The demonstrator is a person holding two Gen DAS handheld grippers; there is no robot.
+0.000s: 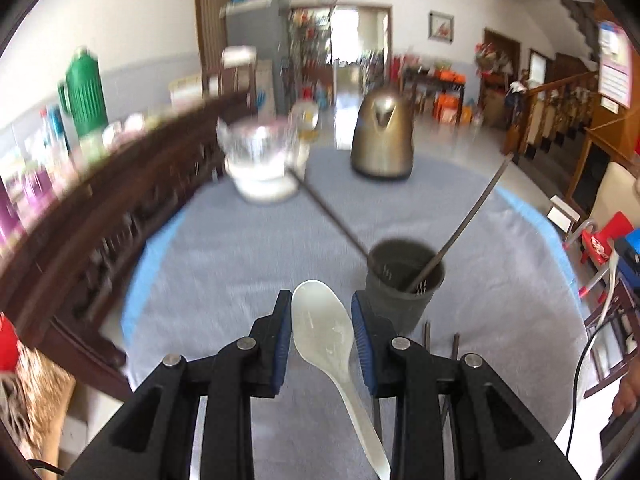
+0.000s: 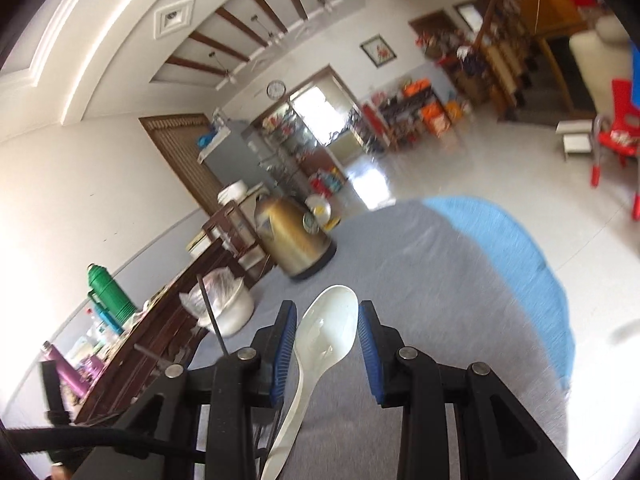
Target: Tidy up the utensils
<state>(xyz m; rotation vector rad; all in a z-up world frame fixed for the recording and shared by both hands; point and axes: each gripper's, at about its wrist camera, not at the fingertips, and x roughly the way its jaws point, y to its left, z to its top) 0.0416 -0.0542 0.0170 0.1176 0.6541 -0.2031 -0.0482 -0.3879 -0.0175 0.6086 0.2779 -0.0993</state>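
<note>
**Both grippers carried a white spoon above the grey cloth**

The left gripper [image 1: 321, 322] pointed down and forward over the table [image 1: 224, 264], its blue pads on either side of a white plastic spoon [image 1: 322, 320]. The bowl of the spoon lay between the pads, hollow side up, and its handle ran back under the gripper body. The pads sat close to the bowl's edges, so the spoon appeared clamped, though the contact itself was not sharply visible.

The right gripper [image 2: 327, 334] was tilted, with the room slanting across its view. It carried a second white spoon [image 2: 328, 330] in the same way, bowl between the blue pads and handle trailing back and down.

Just ahead and right of the left gripper stood a dark utensil cup [image 1: 404, 280] on the grey cloth, with two thin dark sticks [image 1: 464, 224] leaning out of it in opposite directions. Farther back stood a bronze kettle [image 1: 382, 136] and a white bowl covered in clear plastic [image 1: 262, 160]. A dark wooden sideboard [image 1: 120, 208] ran along the left, bearing a green flask [image 1: 84, 92] and blurred bottles. A wall clock [image 2: 276, 89] hung above the doorway.

The kettle bore a small round label, too blurred to read.
</note>
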